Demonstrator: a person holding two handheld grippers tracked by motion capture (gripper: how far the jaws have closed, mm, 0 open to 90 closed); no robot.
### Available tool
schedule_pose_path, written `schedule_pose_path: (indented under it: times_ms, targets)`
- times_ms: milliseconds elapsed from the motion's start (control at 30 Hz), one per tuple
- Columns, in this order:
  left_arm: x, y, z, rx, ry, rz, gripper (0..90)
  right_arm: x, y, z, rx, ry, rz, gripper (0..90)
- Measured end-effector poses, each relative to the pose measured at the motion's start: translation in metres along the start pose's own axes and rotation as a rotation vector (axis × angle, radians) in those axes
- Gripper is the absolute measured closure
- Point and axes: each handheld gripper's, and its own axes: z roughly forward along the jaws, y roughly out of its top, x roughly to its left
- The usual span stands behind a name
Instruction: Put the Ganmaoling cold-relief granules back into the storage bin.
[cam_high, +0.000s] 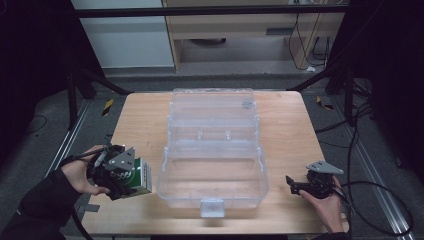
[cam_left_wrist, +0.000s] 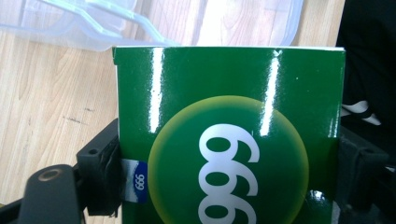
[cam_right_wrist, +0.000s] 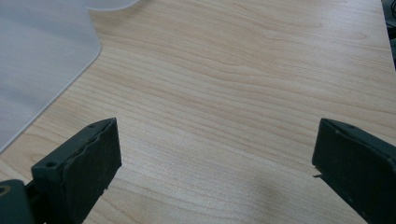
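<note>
- Green carton sits clamped between the jaws of the left gripper, near the left edge of the wooden table, just left of the clear plastic storage box.
- In the left gripper view the black pads press both side walls of the carton, jaws about half closed; the grip looks square and low on the pack.
- Clear box stands open in the middle of the table, its hinged lid laid back on the far side, so the near tray is free to receive the carton.
- My judgement of the step: carry the carton to the right, over the tray's left wall, and lower it inside. Lift enough that the bottom edge clears the rim, keep it level, and release only once it rests on the floor of the tray.
- Risk: the glossy card could slip, so hold the squeeze steady.
- Right gripper rests low at the near right of the table, jaws spread wide with nothing between them; bare wood shows between its pads.
- Writing: large white digits on a yellow-green disc read "666" or, turned round, "999"; a small blue tab by the left pad repeats them. I cannot tell which way up is intended.
</note>
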Motion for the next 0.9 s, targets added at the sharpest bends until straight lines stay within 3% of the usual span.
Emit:
schedule_pose_path:
  times_ms: [667,900]
  targets:
    - [0.003,0.040,-0.001,-0.018,-0.022,0.029,15.1,0.000,0.000,0.000,-0.004,0.001,0.001,1.7]
    - [0.005,0.054,0.003,-0.010,-0.019,0.069,15.1,0.000,0.000,0.000,-0.003,0.002,0.000,1.7]
